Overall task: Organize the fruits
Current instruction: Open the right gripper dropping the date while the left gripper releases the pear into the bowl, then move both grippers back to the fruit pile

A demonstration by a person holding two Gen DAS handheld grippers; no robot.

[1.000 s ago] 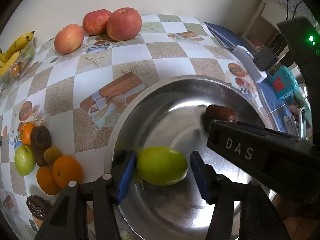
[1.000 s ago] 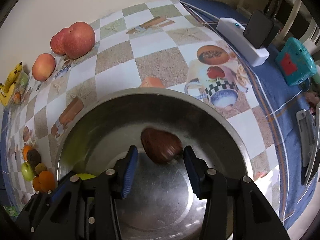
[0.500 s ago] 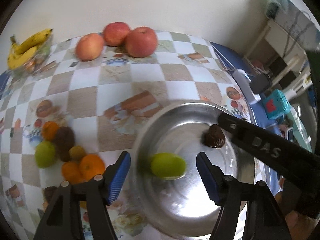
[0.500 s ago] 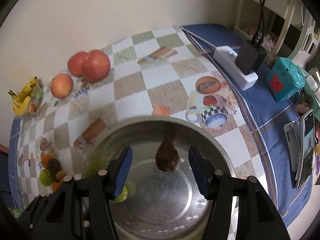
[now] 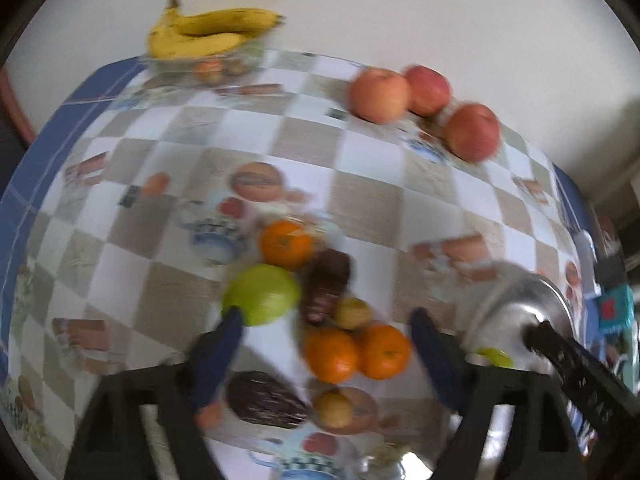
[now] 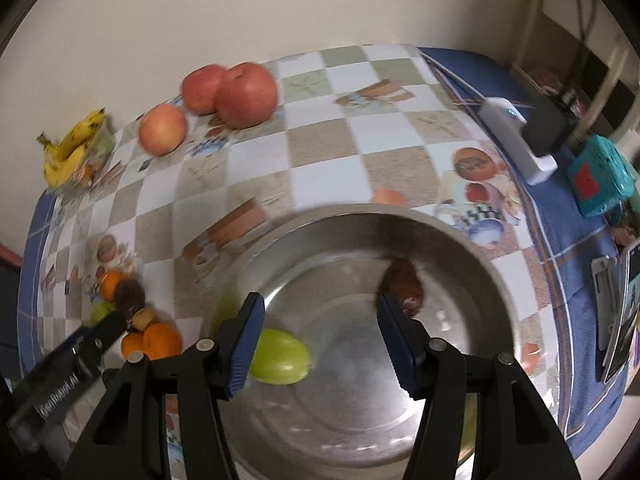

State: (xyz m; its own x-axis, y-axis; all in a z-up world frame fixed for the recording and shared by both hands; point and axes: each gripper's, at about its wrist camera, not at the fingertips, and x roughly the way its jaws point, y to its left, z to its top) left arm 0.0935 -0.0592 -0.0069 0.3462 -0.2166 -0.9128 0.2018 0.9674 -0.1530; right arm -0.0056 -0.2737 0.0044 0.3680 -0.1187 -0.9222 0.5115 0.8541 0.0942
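The left gripper (image 5: 324, 340) hangs with its jaws spread wide and nothing between them, above a cluster of small fruit on the checked tablecloth (image 5: 372, 208). Just ahead of its fingertips two oranges (image 5: 356, 354) sit touching side by side, with a dark brown fruit (image 5: 264, 400) at about 7 o'clock from them and a small yellowish fruit (image 5: 352, 312) at 12 o'clock. Beyond these lie a green apple (image 5: 262, 294) close to the left fingertip, another dark fruit (image 5: 326, 284) and a third orange (image 5: 286, 244). The view is blurred.

The right gripper (image 6: 320, 340) is likewise open and empty, poised over a steel bowl (image 6: 492, 280). In the bowl a green fruit (image 6: 280, 356) lies at 8 o'clock, partly behind the left finger (image 6: 244, 344), and a dark reddish-brown fruit (image 6: 402, 286) rests at about 1 o'clock, just beyond the right fingertip.

Farther out, at 11 o'clock from the bowl, three red apples (image 6: 246, 94) stand near the wall, two touching and one just beside. At 10 o'clock, at the table's far corner, bananas (image 6: 70, 148) rest on a clear container. At 2 o'clock a white power strip (image 6: 516, 140) and a teal box (image 6: 598, 176) lie on the blue cloth.
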